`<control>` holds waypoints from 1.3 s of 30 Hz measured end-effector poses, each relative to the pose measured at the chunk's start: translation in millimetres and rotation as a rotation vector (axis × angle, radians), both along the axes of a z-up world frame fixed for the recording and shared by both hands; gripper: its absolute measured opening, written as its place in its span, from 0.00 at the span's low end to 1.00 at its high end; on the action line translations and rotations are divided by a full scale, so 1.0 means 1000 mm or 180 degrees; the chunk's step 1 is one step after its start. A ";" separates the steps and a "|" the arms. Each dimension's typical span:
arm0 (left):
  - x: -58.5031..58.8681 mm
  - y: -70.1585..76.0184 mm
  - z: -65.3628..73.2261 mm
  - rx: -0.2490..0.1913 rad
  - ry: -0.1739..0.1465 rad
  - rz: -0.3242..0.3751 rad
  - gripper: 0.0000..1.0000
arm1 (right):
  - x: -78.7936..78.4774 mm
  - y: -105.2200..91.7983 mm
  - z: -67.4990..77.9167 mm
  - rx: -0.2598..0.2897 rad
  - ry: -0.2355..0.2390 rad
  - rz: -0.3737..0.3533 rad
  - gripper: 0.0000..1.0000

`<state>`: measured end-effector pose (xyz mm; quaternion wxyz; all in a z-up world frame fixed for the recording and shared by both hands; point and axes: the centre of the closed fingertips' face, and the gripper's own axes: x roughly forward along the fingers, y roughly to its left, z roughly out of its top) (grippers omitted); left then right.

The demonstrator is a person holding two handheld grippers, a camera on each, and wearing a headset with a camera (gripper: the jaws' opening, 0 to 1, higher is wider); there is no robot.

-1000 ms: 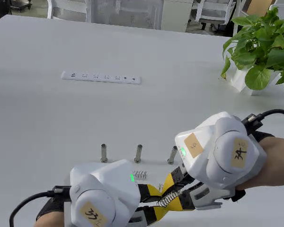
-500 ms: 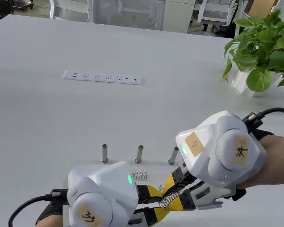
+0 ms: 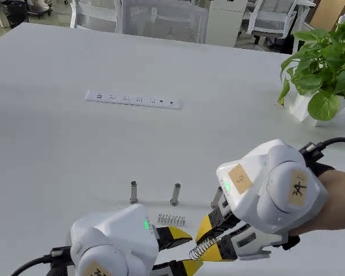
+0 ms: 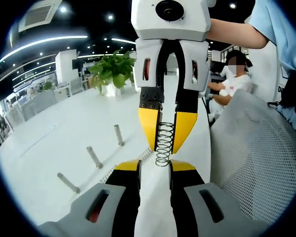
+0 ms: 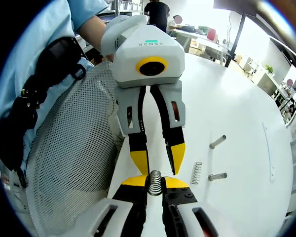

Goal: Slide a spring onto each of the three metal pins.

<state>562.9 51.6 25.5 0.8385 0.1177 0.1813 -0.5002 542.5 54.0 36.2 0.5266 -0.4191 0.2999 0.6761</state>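
Note:
Three metal pins (image 3: 133, 192) (image 3: 175, 194) (image 3: 217, 197) stand upright in a row on the white table (image 3: 75, 149). A loose spring (image 3: 171, 219) lies just in front of the middle pin. My right gripper (image 3: 206, 246) is shut on another spring (image 3: 200, 247), which pokes out toward the left. In the right gripper view that spring (image 5: 154, 181) sits end-on between my right gripper's (image 5: 154, 183) yellow tips. My left gripper (image 3: 187, 250) faces it tip to tip, open, its jaws either side of the spring's free end (image 4: 163, 158). Pins (image 4: 93, 157) show to its left.
A white power strip (image 3: 132, 99) lies farther back on the table. A potted plant (image 3: 328, 63) stands at the right edge. Chairs (image 3: 161, 17) line the far side. A mesh chair (image 5: 74, 148) sits close behind the grippers at the table's near edge.
The camera tilted, so the scene sits lower in the picture. My left gripper has drawn back a little to the left, away from the right gripper. The spring stays in the right gripper.

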 end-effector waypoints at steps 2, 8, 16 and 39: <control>0.002 0.008 -0.002 0.0007 0.0045 0.0099 0.23 | 0.001 0.000 0.000 -0.0009 -0.0010 0.0003 0.07; 0.008 0.034 -0.009 -0.0062 0.0177 0.0420 0.33 | 0.005 0.000 0.000 -0.0055 -0.0031 0.0029 0.07; 0.022 0.071 -0.008 -0.0103 0.0171 0.0893 0.52 | 0.010 -0.004 -0.001 -0.0197 -0.0094 0.0104 0.07; 0.031 0.102 -0.014 -0.0060 0.0142 0.1428 0.99 | 0.044 0.004 0.010 -0.0283 -0.0294 0.0249 0.08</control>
